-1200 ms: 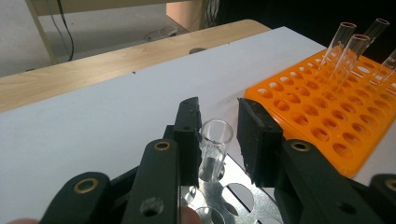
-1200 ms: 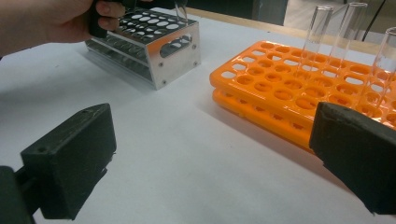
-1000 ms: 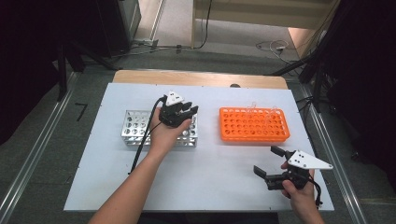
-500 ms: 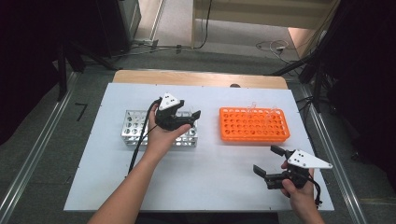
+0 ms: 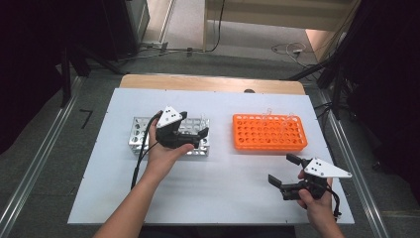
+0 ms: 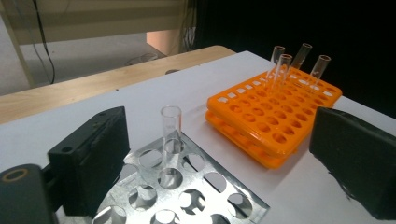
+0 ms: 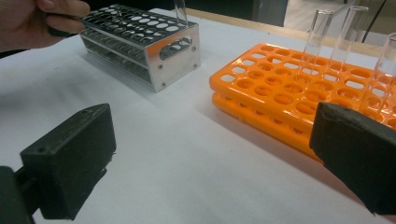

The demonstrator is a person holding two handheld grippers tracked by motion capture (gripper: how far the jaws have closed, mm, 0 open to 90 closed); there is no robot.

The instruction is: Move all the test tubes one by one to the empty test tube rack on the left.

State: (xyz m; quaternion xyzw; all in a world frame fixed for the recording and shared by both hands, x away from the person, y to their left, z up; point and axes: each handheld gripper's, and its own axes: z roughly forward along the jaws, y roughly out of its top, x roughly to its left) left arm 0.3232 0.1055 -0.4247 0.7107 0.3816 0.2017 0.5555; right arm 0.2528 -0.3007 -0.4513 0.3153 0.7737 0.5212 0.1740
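Note:
A clear glass test tube (image 6: 171, 128) stands upright in a far corner hole of the metal rack (image 5: 141, 136), apart from both pads. My left gripper (image 5: 193, 125) hovers over that rack's right end; its jaws have just been opening and stand wide, with the tube ahead between them (image 6: 219, 126). The orange rack (image 5: 267, 133) to the right holds several clear tubes (image 6: 280, 65) at its far end. Near the front right of the board my right gripper (image 5: 283, 168) is open, with nothing between its pads (image 7: 210, 135).
Both racks rest on a white board (image 5: 223, 183) over a wooden table (image 5: 208, 82). In the right gripper view the metal rack (image 7: 140, 37) and orange rack (image 7: 280, 88) lie ahead. A cable (image 5: 141, 158) trails from the left gripper along the forearm.
The left gripper's jaws have opened and let go of the tube, which stays in the metal rack. The left hand has drawn back to the left. The right gripper has not moved.

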